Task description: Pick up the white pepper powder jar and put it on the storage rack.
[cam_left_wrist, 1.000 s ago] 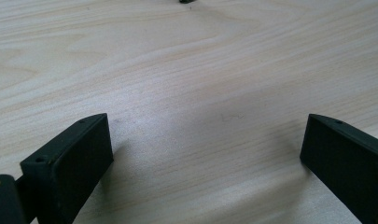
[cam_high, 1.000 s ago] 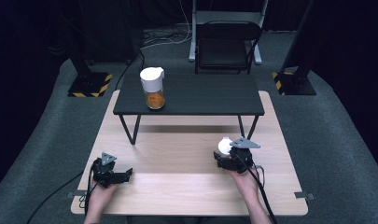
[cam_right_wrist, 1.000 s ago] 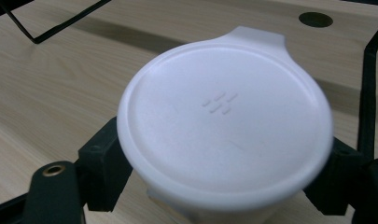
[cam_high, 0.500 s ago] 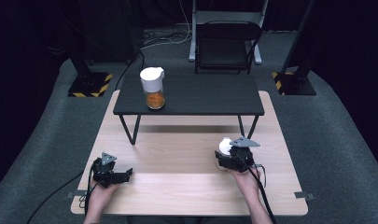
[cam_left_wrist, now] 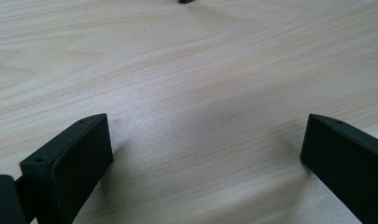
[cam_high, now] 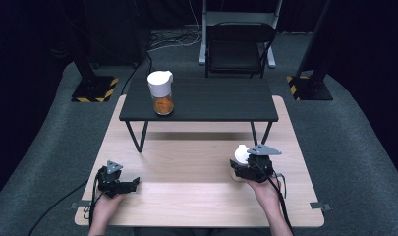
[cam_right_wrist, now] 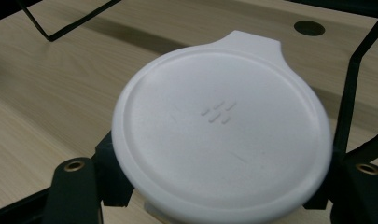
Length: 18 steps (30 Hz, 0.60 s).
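1. My left gripper (cam_high: 130, 184) rests spread wide on the table (cam_high: 186, 206), with nothing in it.
2. My right gripper (cam_high: 237, 166) squeezes a white lid (cam_right_wrist: 221, 123) at the table's right.
3. Farther off, a jar (cam_high: 160, 93) stands on the dark shelf (cam_high: 221, 101), with a chair (cam_high: 240, 44) behind.

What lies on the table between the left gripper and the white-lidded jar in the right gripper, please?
Nothing: in the high view, bare wooden table separates the left gripper from the jar.
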Motion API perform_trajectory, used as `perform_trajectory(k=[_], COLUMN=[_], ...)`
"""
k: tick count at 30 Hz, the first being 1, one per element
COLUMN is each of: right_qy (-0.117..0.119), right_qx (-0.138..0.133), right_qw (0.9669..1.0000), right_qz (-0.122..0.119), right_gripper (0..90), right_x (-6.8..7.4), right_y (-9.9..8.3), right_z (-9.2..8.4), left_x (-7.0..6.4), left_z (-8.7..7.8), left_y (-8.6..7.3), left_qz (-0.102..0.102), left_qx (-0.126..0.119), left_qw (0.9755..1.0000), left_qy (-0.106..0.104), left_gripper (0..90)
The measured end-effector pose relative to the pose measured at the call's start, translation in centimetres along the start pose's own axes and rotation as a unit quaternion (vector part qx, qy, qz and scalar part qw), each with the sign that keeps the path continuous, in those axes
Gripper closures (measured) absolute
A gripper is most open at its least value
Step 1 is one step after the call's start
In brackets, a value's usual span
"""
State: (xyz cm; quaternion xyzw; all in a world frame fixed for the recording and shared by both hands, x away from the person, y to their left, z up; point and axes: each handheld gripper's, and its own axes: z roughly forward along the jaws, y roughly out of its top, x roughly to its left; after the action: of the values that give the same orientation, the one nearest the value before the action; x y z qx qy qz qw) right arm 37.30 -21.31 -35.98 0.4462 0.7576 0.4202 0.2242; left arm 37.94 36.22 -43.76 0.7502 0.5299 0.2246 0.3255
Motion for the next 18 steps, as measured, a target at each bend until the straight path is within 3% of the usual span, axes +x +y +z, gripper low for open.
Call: perform_trajectory(k=[10, 18], right_qy=[0.015, 0.011], right_qx=[-0.009, -0.014], right_qw=[0.9998, 0.9997], right_qz=[-0.009, -0.015], right_gripper=[29.4, 29.3], right_x=[-0.3, -0.4], right_y=[1.0, 2.4], right_z=[-1.9, -3.2], left_x=[0.0, 0.0], left_z=[0.0, 0.0], left_y=[0.0, 0.0], left_qz=[0.000, 0.000], left_qx=[0.000, 0.000], left_qw=[1.0000, 1.0000], left_qy=[0.000, 0.000], left_gripper=[1.6, 1.5])
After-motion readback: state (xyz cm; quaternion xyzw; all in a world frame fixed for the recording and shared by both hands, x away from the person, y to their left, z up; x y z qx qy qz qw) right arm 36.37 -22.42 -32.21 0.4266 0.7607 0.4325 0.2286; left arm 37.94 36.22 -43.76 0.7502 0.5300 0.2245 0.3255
